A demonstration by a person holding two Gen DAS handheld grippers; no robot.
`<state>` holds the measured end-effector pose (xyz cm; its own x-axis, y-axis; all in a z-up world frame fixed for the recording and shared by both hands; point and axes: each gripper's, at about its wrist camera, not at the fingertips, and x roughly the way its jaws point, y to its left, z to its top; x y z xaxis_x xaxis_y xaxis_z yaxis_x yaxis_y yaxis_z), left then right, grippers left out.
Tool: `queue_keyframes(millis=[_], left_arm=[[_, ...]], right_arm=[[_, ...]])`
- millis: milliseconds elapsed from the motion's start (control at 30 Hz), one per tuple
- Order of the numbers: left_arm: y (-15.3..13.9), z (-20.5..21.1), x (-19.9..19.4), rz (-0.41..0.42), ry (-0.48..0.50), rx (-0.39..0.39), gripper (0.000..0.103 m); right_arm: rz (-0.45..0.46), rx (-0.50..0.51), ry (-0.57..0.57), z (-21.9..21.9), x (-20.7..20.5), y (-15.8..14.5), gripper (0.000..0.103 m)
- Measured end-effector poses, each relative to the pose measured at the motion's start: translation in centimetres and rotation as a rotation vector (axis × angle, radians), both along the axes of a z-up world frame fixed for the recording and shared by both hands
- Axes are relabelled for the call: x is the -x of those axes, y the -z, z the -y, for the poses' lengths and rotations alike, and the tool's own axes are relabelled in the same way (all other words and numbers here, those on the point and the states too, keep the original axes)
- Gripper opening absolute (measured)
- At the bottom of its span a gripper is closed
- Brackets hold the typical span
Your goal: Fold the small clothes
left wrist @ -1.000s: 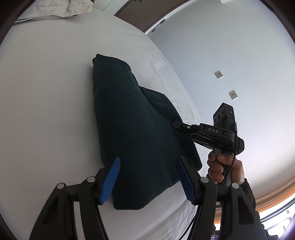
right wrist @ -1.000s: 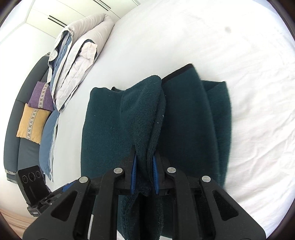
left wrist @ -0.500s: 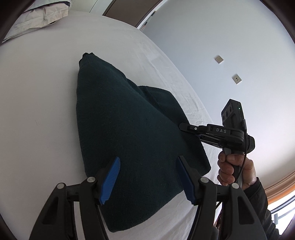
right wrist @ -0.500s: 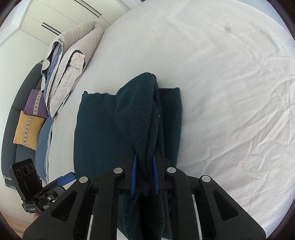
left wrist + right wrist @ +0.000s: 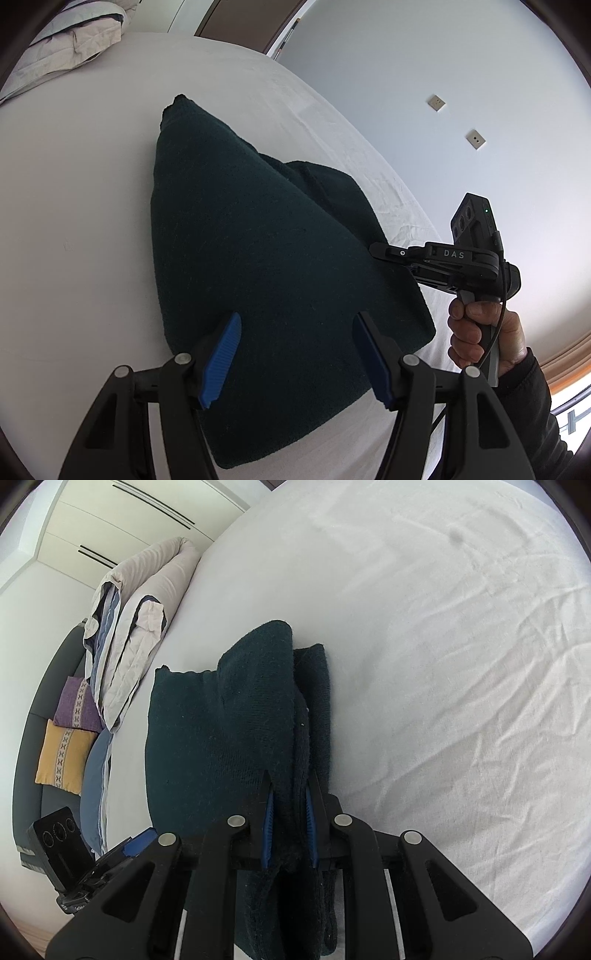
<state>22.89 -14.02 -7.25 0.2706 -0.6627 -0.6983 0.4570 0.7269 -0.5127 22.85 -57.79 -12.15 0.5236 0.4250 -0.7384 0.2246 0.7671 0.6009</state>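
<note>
Left wrist view first: we are holding our left tool (image 5: 295, 354) with its blue pads spread wide, gripping nothing, poised just above the near end of the dark green garment (image 5: 258, 266) on the white bed (image 5: 74, 221). To the right, our right tool (image 5: 384, 253) is meeting the cloth's right edge. Compared with a second ago, the garment is filling more of this view and its lifted flap is lying further across the body, so the fold is being carried over toward the left.

In the right wrist view, the left tool (image 5: 136, 843) is showing at the far left, and our right tool (image 5: 290, 805) is pinching a bunched edge of the garment (image 5: 207, 738) between closed pads. The cloth strip right of the pinch has narrowed sharply. We are judging this fold as nearly laid, with release and smoothing remaining.
</note>
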Motion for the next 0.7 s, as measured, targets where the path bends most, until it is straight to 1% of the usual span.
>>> queue_keyframes(millis=[100,200,233,267,300,333,400,433,500,533,600,667,700], left_arm=[[0.5,0.4,-0.1,-0.005,0.007,-0.018,0.066],[0.7,0.7,0.0,-0.005,0.005,-0.032,0.066],[0.6,0.6,0.2,-0.003,0.001,-0.029,0.066],[0.4,0.5,0.3,0.0,-0.002,-0.028,0.066],[0.2,0.3,0.5,0.004,-0.004,-0.028,0.066],[-0.1,0.1,0.8,0.012,-0.007,-0.028,0.066],[-0.7,0.0,1.4,0.043,-0.007,-0.041,0.065],[-0.9,0.1,1.8,0.065,-0.003,-0.051,0.065],[-1.2,0.5,2.4,0.094,0.008,-0.068,0.064],[-1.2,0.7,2.4,0.096,0.013,-0.073,0.063],[-0.6,1.0,2.3,0.078,0.018,-0.08,0.063],[0.2,1.5,2.1,0.059,0.028,-0.101,0.063],[0.8,1.5,1.9,0.053,0.036,-0.11,0.063]], right_arm=[[-0.003,-0.006,0.003,0.2,0.0,1.1,0.015],[-0.017,-0.062,0.012,0.7,-0.4,2.1,0.019],[-0.018,-0.067,0.017,0.8,-0.1,1.9,0.023],[-0.028,-0.046,0.028,0.7,0.3,1.4,0.034],[-0.038,-0.014,0.048,0.7,0.9,0.9,0.041],[-0.037,0.018,0.073,0.8,1.7,0.2,0.045],[0.004,0.068,0.114,0.8,3.7,-1.7,0.045],[0.039,0.082,0.112,0.5,4.4,-2.9,0.045],[0.123,0.057,0.075,-0.7,5.9,-4.9,0.045],[0.149,0.036,0.05,-1.4,6.5,-5.4,0.045],[0.161,-0.009,-0.002,-2.8,7.3,-5.3,0.045],[0.131,-0.036,-0.045,-3.9,7.9,-3.8,0.045],[0.104,-0.024,-0.049,-4.1,8.1,-2.7,0.045]])
